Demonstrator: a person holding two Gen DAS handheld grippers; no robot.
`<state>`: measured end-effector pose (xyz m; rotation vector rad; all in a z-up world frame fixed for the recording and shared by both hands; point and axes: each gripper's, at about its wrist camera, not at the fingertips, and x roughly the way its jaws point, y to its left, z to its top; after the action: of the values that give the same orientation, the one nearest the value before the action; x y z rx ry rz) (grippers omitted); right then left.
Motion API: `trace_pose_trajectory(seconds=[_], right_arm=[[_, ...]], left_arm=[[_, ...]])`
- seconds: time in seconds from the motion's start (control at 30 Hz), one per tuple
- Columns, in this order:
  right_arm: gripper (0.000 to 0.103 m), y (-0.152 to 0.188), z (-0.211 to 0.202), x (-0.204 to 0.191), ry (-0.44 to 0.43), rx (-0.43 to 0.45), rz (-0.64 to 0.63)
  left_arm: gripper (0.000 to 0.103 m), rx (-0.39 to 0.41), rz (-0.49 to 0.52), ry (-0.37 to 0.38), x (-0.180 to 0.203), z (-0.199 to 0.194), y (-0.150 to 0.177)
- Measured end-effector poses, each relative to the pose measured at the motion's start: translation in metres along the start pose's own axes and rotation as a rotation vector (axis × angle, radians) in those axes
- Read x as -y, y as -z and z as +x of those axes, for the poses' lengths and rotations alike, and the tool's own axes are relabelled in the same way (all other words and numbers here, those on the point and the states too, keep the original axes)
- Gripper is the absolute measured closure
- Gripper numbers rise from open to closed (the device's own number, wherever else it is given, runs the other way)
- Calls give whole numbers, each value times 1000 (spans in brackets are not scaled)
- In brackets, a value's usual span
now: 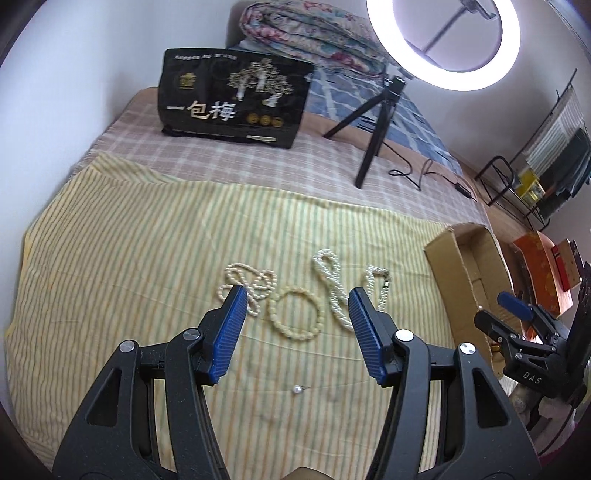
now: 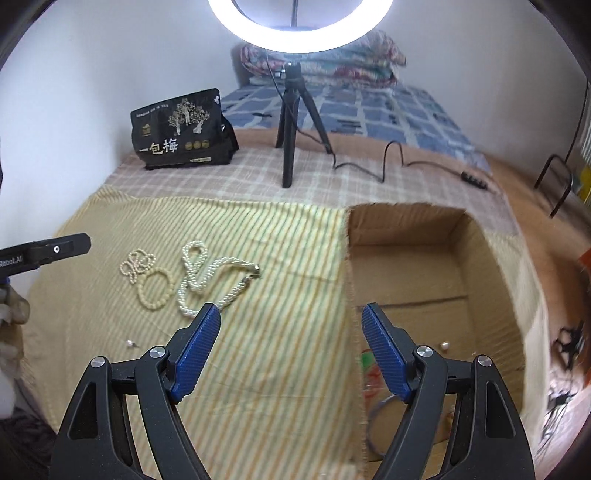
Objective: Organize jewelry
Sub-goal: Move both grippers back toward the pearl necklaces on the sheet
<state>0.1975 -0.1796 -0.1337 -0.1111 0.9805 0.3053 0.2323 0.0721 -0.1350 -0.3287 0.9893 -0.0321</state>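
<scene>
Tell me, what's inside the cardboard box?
Inside the cardboard box lie a small pearl earring, a thin ring-shaped bangle and something red and green. The right claw covers part of the near end, so more may hide there.

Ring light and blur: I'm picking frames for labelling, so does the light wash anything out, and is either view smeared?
Left wrist view: ring light blows out white top right; pearls stay sharp. Right wrist view: the light glares along the top edge, the right rim smears, and the box looks soft; both bend straight lines.
</scene>
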Motion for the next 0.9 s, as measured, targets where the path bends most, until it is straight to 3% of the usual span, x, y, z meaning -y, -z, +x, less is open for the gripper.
trace_pose_trajectory(seconds=[0.33,0.53,0.67,0.8,0.9], right_arm=[[25,-1,39,-28,-52,-101,1],[37,-1,59,-35,-58,-146,-3],[49,-3,70,-33,-68,-167,16],[51,0,81,-30,-80,-192,39],[61,1,90,-25,-91,-211,75]], left_arm=[[45,-74,-89,-44,-46,29,-13],[45,-153,-128,-56,-56,61,-14],[45,-175,-143,-62,-57,77,-17],[45,-195,-176,-69,-62,91,-18],[49,-204,-186,-68,-64,99,-20]])
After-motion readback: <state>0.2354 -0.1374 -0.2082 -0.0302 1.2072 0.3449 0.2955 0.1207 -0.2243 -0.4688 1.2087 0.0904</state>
